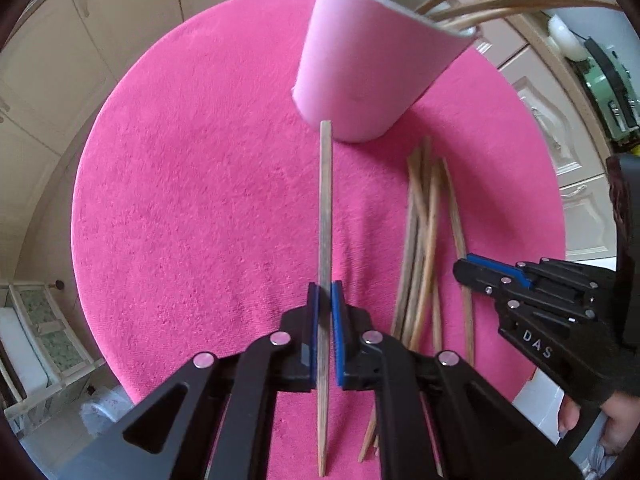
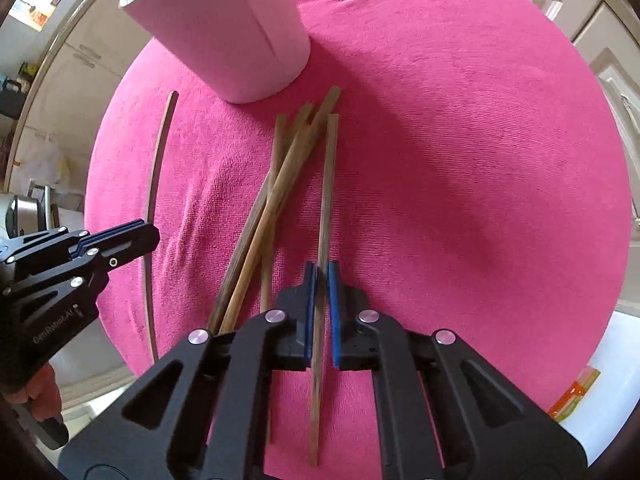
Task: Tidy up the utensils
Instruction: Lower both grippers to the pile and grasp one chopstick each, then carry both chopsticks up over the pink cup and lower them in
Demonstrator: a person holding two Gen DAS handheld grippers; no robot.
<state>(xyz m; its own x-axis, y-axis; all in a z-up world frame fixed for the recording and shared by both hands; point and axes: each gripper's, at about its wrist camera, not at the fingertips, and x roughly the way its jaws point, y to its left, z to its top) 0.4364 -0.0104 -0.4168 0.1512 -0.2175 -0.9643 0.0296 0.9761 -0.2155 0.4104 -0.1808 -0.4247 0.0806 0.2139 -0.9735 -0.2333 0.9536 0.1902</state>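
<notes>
Chopsticks [image 2: 276, 200] in a loose pile on the pink cloth [image 1: 180, 200] covering the table, just below the pink cup [image 1: 360, 68] and near its base. Several more wooden sticks [image 1: 500, 4] upright inside the cup, fanning out over its rim.

Left gripper [image 1: 325, 304] pointing steeply down, blue pads pinched on a single chopstick [image 1: 326, 208], clear of the pile and to its left; upper end of the stick close to the foot of the cup in the left wrist view. Same stick, seen from the right wrist camera, a thin curved line left of the pile, running through the left gripper [image 2: 150, 236].

Right gripper [image 2: 322, 280] also pointing down, closed tight on one chopstick [image 2: 328, 184] at the right edge of the pile; whether lifted off the cloth or lying on it, cannot tell. Seen from the left wrist as a black gripper [image 1: 460, 270] reaching in from the right over the pile.

Pale cabinet doors [image 1: 48, 80] all round the table.
</notes>
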